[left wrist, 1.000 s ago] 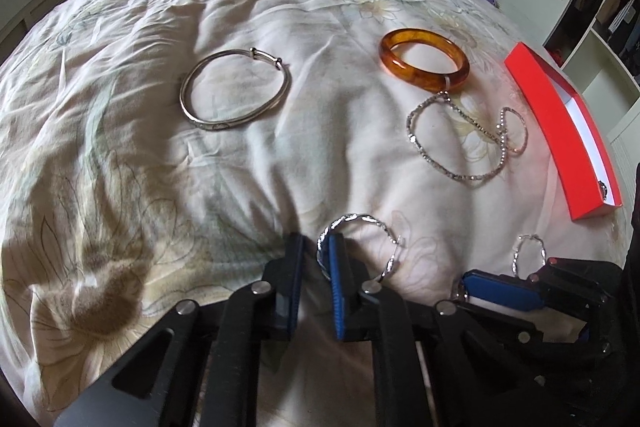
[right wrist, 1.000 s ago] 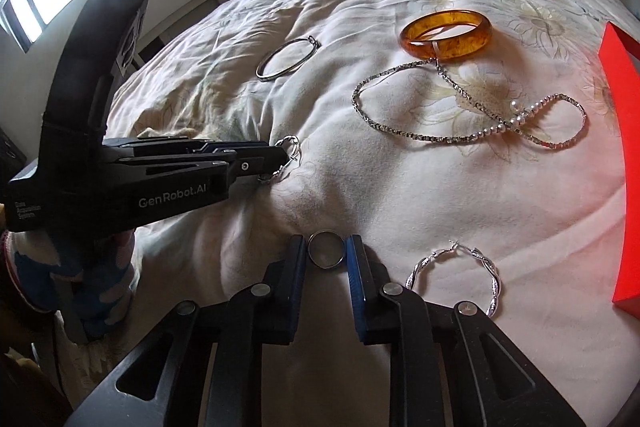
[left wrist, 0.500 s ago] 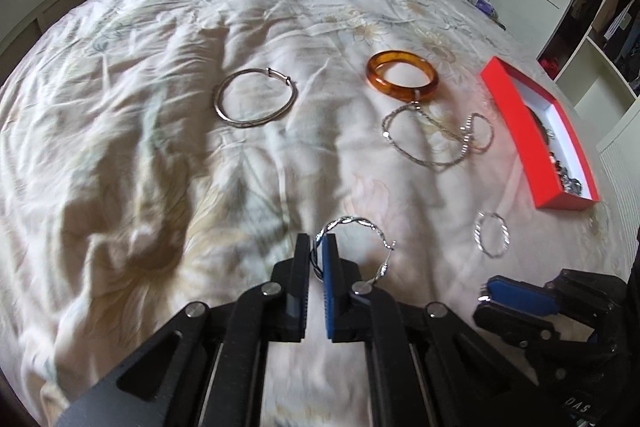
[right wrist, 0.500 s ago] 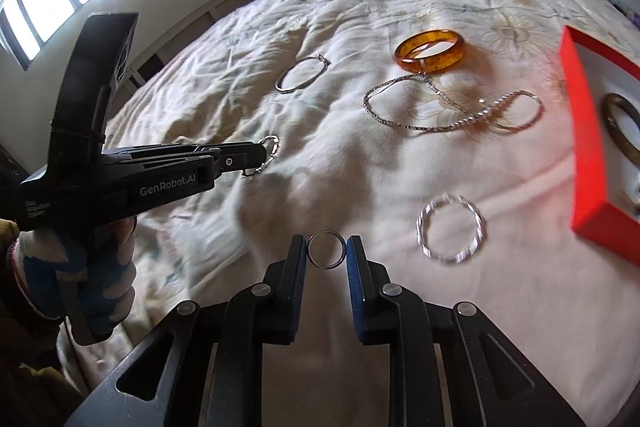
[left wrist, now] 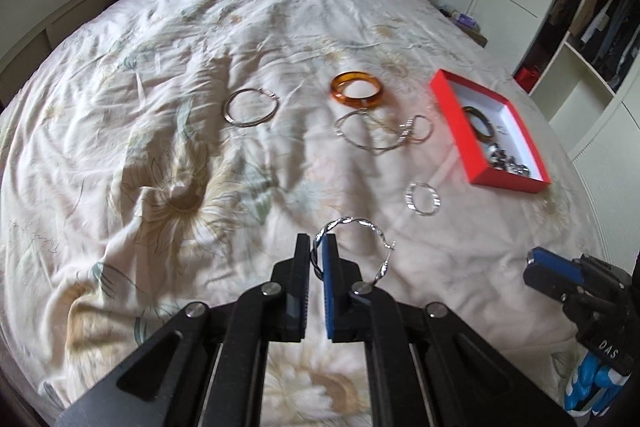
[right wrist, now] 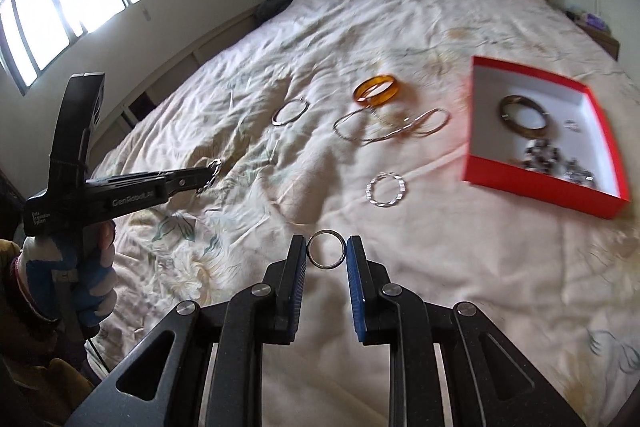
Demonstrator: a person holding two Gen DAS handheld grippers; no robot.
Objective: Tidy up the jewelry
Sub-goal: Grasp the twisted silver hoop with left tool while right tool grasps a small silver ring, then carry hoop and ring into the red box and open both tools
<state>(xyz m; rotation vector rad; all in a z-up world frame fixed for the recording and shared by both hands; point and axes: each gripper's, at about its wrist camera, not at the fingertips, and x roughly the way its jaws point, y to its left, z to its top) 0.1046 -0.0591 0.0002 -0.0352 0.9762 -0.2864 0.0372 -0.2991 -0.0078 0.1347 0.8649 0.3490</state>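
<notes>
We hold two pieces at once. Between the pads of our left gripper (left wrist: pixel 318 259) sits a twisted silver hoop earring (left wrist: pixel 352 247), pinched by its rim with the jaws nearly closed; most of the loop sticks out ahead and to the right of the fingertips, its open hook end hanging free. In our right gripper (right wrist: pixel 326 251) a plain small ring (right wrist: pixel 327 249) stands upright, clamped across its width, so those jaws stay partly open around it. Both pieces hang above the flowered bedspread (left wrist: pixel 160 155), not touching it.

Ahead and to the right of both sets of fingers lies the red box (right wrist: pixel 540 187), lid off, already holding a dark bangle and some beaded pieces. Between the fingers and the box lies a second twisted hoop (right wrist: pixel 386 190). Farther ahead are a silver chain (right wrist: pixel 390 125), an amber bangle (right wrist: pixel 376 91) and a thin silver bangle (right wrist: pixel 290 111).

We judge the step to be carrying both pieces to the box. To do it well, we should keep each grip steady, bring the fingertips over the white inside of the box, lower them close, and only then let go, since a light ring could bounce or roll into the folds.

Much is blurred. We cannot make out the small items in the box. The chain's tangle is unclear, and whether it touches the amber bangle we cannot tell.
</notes>
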